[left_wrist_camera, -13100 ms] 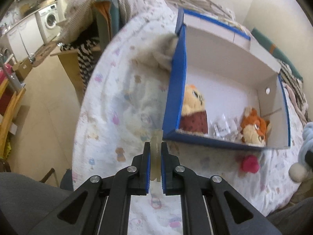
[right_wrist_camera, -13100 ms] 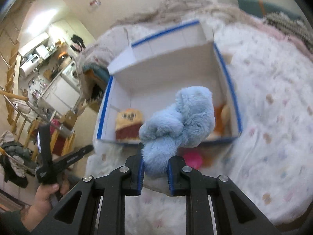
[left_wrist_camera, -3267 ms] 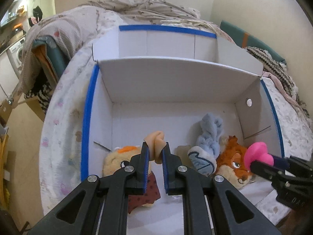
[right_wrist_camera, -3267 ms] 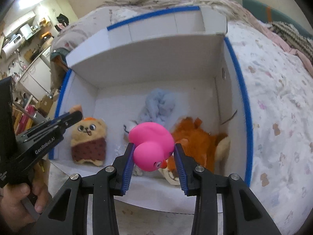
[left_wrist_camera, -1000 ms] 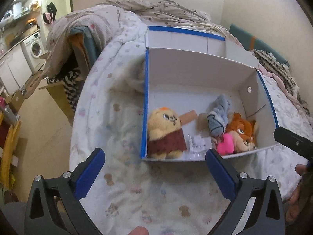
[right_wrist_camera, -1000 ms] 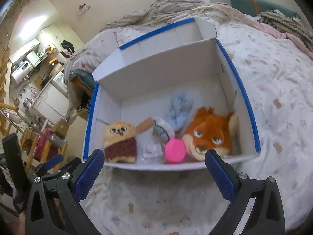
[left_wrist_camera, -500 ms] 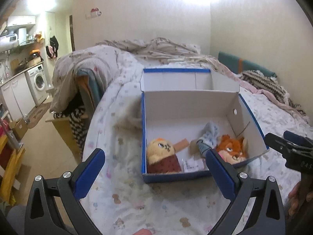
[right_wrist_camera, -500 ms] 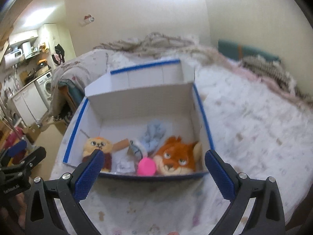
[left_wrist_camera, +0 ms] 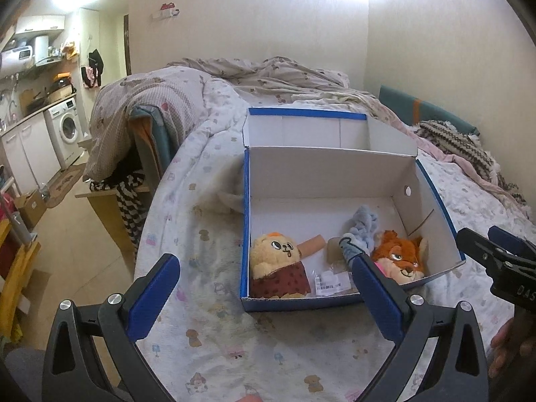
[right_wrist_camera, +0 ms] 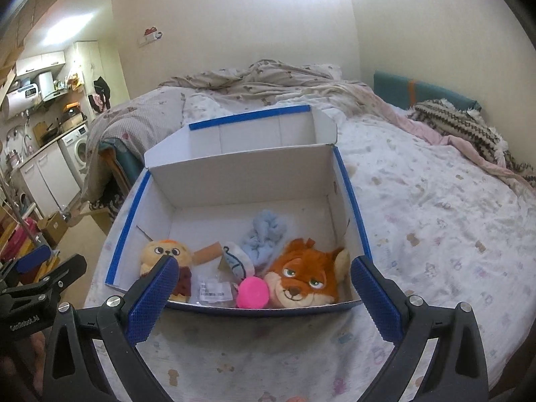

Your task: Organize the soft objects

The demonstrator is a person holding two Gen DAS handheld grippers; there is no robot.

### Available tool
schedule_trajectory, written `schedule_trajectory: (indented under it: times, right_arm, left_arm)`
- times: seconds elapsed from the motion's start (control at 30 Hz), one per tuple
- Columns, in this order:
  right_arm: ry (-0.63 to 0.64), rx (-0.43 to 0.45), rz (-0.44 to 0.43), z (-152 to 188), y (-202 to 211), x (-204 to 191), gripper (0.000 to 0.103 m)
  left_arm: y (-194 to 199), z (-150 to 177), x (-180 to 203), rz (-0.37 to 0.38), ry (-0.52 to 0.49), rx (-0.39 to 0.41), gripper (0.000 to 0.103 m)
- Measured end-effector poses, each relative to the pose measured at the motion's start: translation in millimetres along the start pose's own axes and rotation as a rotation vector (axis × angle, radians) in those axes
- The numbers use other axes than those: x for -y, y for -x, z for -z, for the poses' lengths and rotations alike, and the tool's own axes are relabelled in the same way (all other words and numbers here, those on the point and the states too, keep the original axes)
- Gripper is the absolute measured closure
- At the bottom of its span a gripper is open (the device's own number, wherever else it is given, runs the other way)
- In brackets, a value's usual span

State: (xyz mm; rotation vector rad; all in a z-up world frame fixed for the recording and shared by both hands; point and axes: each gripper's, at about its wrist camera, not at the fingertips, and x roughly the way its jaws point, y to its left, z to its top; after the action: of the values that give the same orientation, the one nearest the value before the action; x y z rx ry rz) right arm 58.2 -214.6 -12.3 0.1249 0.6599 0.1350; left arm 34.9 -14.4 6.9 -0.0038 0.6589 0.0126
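A white box with blue edges (left_wrist_camera: 328,174) (right_wrist_camera: 234,174) sits open on the bed. Inside lie a yellow plush (left_wrist_camera: 274,258) (right_wrist_camera: 164,254), an orange fox plush (left_wrist_camera: 398,256) (right_wrist_camera: 301,278), a blue fluffy toy (left_wrist_camera: 363,226) (right_wrist_camera: 264,232), a pink duck (right_wrist_camera: 253,296), a tan soft roll (left_wrist_camera: 311,244) (right_wrist_camera: 207,253) and a small plastic bag (left_wrist_camera: 330,281) (right_wrist_camera: 214,289). My left gripper (left_wrist_camera: 264,268) is open and empty, held back above the bed in front of the box. My right gripper (right_wrist_camera: 261,271) is open and empty, also in front of the box.
The bed carries a patterned white cover (right_wrist_camera: 435,221), a rumpled blanket (left_wrist_camera: 268,77) at the back and a knitted throw (right_wrist_camera: 462,124) at right. A draped chair (left_wrist_camera: 140,124) and a washing machine (left_wrist_camera: 68,127) stand at left beside the floor.
Both grippers have pulled back and up from the box, so it looks smaller and more of the room shows. The toys in the box have not moved.
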Motion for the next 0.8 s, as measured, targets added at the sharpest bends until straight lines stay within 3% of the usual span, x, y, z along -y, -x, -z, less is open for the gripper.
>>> schedule_trajectory:
  times: [0.8]
  right_arm:
    - [-0.004, 0.002, 0.006, 1.1, 5.2, 1.2, 0.000]
  left_arm:
    - [-4.8, 2.7, -2.3, 0.000, 0.012, -0.026, 0.001]
